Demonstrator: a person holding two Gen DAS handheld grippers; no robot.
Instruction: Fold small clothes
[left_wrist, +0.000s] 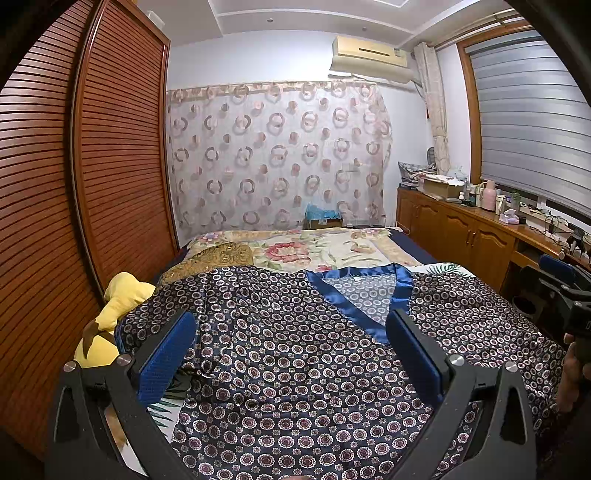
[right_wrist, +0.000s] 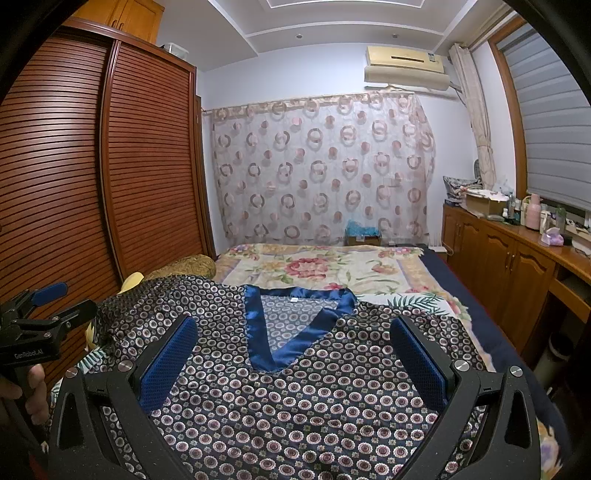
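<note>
Your left hand-held gripper (left_wrist: 291, 339) is wide open and holds nothing; its blue pads (left_wrist: 168, 354) hang above the shirt (left_wrist: 295, 369). Your right hand-held gripper (right_wrist: 293, 345) is also wide open and empty, over the same shirt near its blue collar (right_wrist: 258, 332). The patterned shirt lies spread flat on the near part of the bed (left_wrist: 410, 243). A yellow toy (left_wrist: 122, 299) lies at its left, beside the wardrobe (left_wrist: 110, 155).

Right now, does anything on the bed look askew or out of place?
The dark satin circle-patterned top lies mostly flat, but its left sleeve is bunched against the yellow plush toy. Both grippers, left and right, are open above it.
</note>
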